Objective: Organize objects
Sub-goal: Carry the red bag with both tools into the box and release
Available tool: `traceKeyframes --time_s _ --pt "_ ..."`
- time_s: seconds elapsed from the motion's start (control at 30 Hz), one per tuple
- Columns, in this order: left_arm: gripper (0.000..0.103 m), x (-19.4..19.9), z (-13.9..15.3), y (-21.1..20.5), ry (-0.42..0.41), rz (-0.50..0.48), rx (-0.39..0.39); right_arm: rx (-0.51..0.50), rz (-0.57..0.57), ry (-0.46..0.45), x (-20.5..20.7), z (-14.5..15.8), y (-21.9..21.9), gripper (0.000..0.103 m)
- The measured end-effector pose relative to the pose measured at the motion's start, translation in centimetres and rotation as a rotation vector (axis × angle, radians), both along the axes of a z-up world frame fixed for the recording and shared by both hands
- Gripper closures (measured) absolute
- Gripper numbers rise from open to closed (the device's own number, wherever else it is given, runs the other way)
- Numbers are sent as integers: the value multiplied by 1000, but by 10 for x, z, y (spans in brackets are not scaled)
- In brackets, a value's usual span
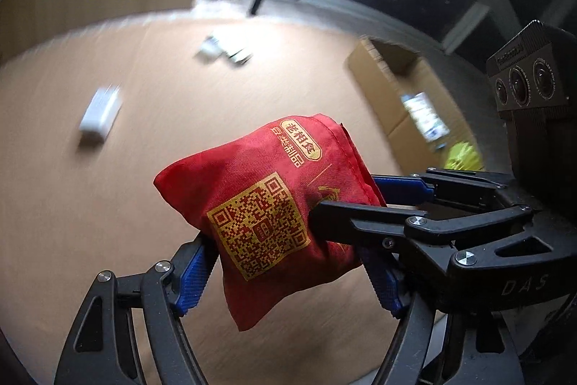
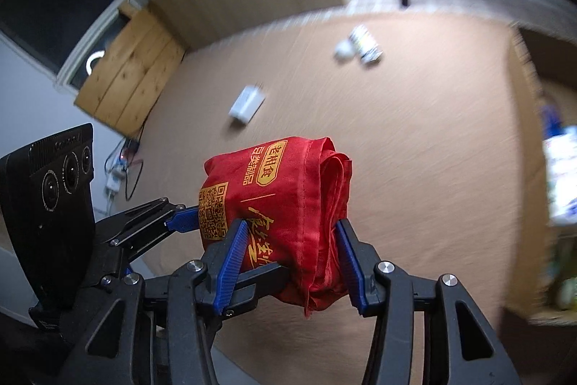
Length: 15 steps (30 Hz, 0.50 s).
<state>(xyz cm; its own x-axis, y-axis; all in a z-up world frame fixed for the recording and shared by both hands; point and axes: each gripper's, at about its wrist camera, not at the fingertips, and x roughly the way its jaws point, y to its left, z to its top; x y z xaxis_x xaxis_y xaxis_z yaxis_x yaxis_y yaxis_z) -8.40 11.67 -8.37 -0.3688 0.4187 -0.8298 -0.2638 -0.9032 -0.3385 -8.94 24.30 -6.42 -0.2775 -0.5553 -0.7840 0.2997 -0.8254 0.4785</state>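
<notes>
Both grippers, left (image 1: 288, 262) and right (image 2: 288, 262), clamp one folded red fabric bag (image 1: 267, 201), held above the tan tabletop (image 1: 108, 204). Carrying step; next needs coordinated placement into the open cardboard box (image 1: 396, 85) rightward.

My left wrist view looks steeply down along its fingers, close on the red bag (image 1: 267, 204), the tan table (image 1: 108, 204) beyond. My right wrist view faces the same bag (image 2: 277, 204) from the opposite side; both share the white box (image 1: 99, 114) (image 2: 247, 105).
</notes>
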Motion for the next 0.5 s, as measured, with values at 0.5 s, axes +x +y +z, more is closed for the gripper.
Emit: traceKeyframes --time_s 0.5 --pt "25 -88 50 172 113 -204 16 47 -244 114 -44 45 154 57"
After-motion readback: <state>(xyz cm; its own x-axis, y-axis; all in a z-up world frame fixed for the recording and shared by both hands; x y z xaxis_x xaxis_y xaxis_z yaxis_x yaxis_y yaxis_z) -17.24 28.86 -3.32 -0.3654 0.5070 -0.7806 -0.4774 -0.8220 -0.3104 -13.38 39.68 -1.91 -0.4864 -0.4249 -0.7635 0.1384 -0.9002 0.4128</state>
